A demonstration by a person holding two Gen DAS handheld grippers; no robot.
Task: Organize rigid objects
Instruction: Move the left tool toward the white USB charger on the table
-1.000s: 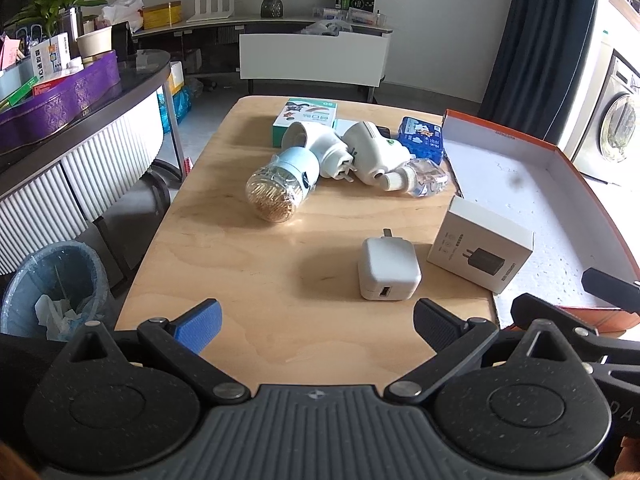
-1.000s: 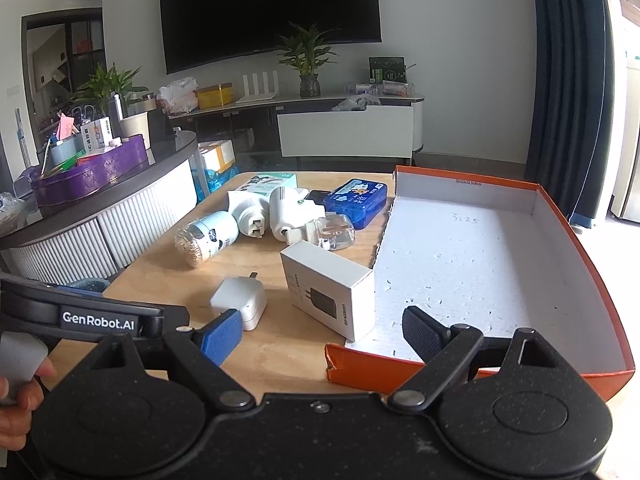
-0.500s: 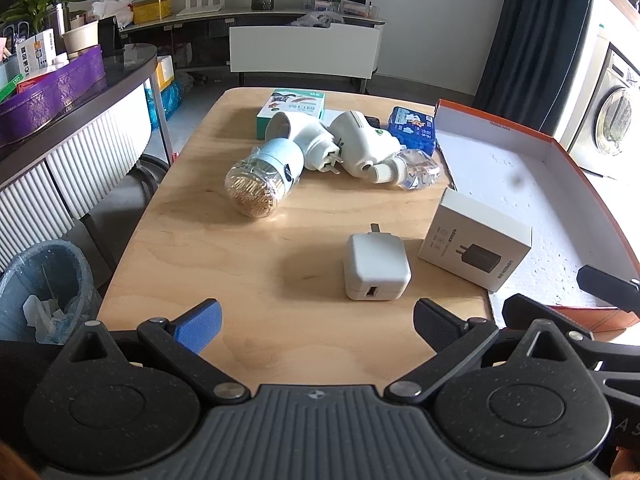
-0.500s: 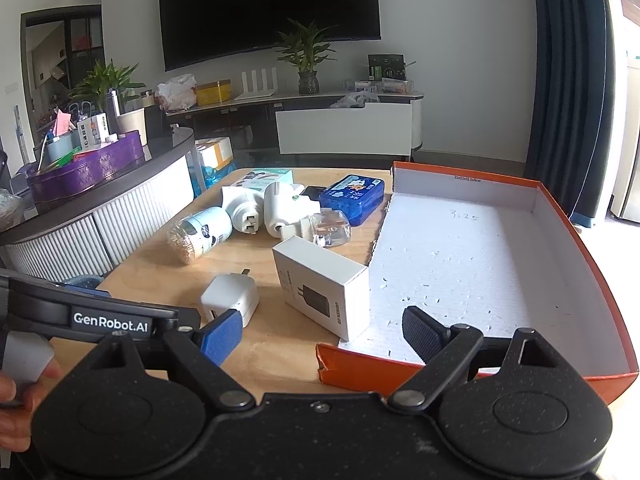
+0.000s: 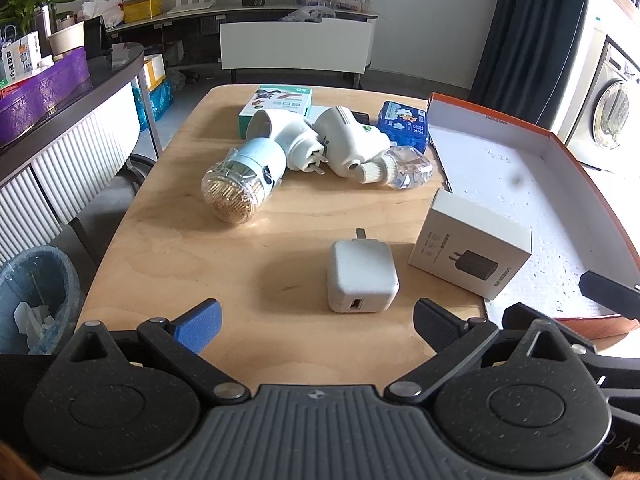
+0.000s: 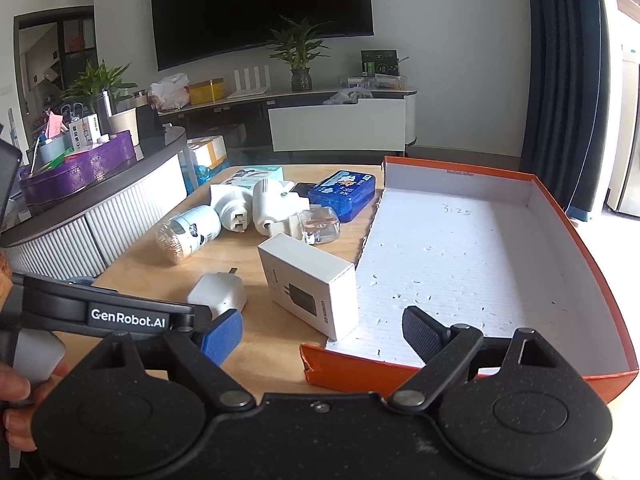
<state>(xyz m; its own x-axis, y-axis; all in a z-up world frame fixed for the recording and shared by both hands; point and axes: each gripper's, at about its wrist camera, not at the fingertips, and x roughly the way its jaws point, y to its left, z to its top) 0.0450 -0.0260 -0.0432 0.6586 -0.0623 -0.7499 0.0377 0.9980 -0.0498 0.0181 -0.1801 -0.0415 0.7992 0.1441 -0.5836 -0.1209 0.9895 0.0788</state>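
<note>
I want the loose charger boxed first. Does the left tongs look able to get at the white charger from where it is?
Probably yes: the left tongs are open, the white charger lies just ahead between its fingers, nothing in between.

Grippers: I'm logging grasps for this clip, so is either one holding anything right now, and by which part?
Nothing is held. The left gripper and right gripper are both open and empty; the charger lies untouched on the table.

White walls, wall-mounted TV (image 6: 260, 8), dark curtain (image 6: 564, 60), low sideboard (image 6: 340, 132)
</note>
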